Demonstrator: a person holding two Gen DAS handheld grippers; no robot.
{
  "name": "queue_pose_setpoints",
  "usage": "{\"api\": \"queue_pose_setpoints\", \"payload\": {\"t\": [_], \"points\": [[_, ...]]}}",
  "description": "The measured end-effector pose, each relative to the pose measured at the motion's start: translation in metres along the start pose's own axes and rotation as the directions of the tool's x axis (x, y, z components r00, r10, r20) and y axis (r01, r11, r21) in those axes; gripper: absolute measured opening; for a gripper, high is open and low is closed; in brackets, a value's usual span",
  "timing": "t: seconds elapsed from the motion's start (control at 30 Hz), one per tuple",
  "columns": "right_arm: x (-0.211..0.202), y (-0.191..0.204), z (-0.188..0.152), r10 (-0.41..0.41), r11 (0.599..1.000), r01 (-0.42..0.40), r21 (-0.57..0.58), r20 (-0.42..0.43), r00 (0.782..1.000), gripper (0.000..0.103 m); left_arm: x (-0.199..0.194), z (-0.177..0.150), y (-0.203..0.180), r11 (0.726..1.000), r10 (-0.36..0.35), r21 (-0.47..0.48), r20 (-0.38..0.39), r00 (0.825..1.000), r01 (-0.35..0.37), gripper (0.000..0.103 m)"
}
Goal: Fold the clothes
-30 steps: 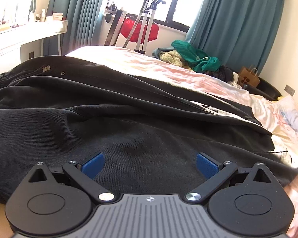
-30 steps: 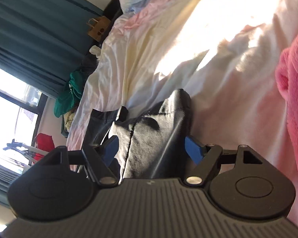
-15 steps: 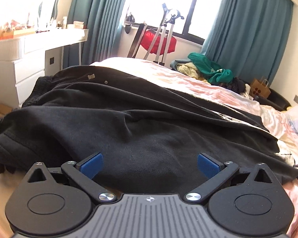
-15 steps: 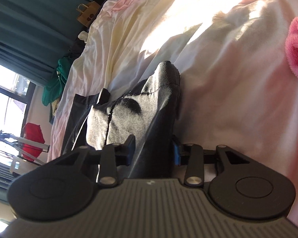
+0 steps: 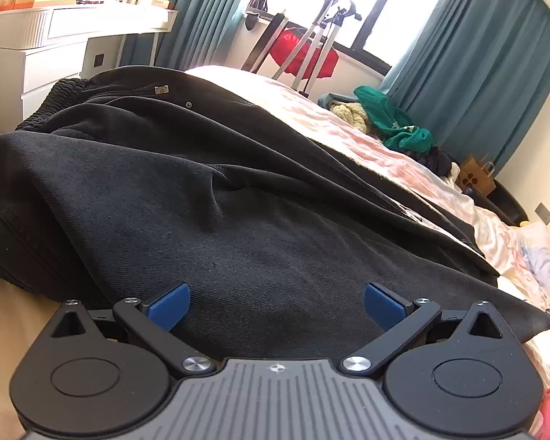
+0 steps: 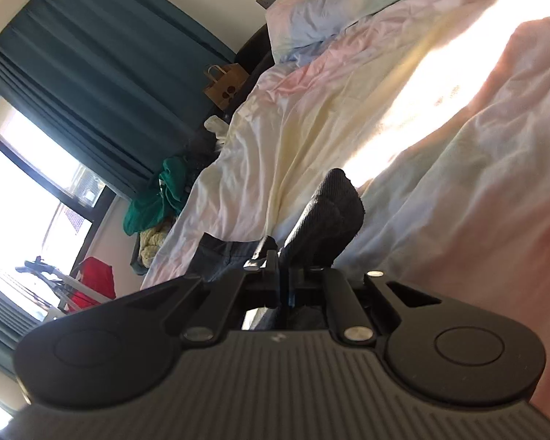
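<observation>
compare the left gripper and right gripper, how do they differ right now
The left gripper stands wide open, its blue pads apart above the black denim garment, gripping nothing. The right gripper is shut, pinching a raised corner of that garment. Both are black two-finger tools over the pastel bedsheet.

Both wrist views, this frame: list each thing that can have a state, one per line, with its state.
left gripper: open, jaws wide apart over the cloth, holding nothing.
right gripper: shut on a corner of the black garment.
black garment: spread unfolded across the bed, wrinkled; one corner pinched and raised.
bed sheet: rumpled, sunlit.
curtains: drawn aside, window uncovered.
green clothes pile: heaped, unfolded.
</observation>
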State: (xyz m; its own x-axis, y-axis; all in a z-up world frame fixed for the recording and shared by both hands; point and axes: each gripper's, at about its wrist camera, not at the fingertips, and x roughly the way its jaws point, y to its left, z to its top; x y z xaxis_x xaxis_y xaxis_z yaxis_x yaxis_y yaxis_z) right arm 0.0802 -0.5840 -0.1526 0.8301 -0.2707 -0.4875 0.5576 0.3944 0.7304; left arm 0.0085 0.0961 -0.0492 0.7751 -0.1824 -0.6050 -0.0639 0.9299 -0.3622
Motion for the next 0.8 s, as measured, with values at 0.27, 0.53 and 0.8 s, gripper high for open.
{"api": "queue_pose_setpoints", "payload": {"t": [0.27,0.53,0.8], "points": [[0.016,-0.035,-0.007,-0.132,0.983,0.151,0.106,-0.170,0.977,0.008,0.005,0.004,0.009,0.998,-0.014,-0.059,-0.010,1.000,0.013,0.102],[0.009,-0.008,-0.016,-0.209,0.977,0.200,-0.079,-0.126,0.970,0.008,-0.001,0.009,0.029,0.983,-0.004,-0.181,0.006,1.000,0.005,0.100],[0.004,0.002,-0.019,-0.237,0.961,0.220,-0.165,-0.090,0.967,0.008,-0.032,0.012,0.042,0.963,0.055,-0.268,0.116,0.992,-0.022,0.100]]}}
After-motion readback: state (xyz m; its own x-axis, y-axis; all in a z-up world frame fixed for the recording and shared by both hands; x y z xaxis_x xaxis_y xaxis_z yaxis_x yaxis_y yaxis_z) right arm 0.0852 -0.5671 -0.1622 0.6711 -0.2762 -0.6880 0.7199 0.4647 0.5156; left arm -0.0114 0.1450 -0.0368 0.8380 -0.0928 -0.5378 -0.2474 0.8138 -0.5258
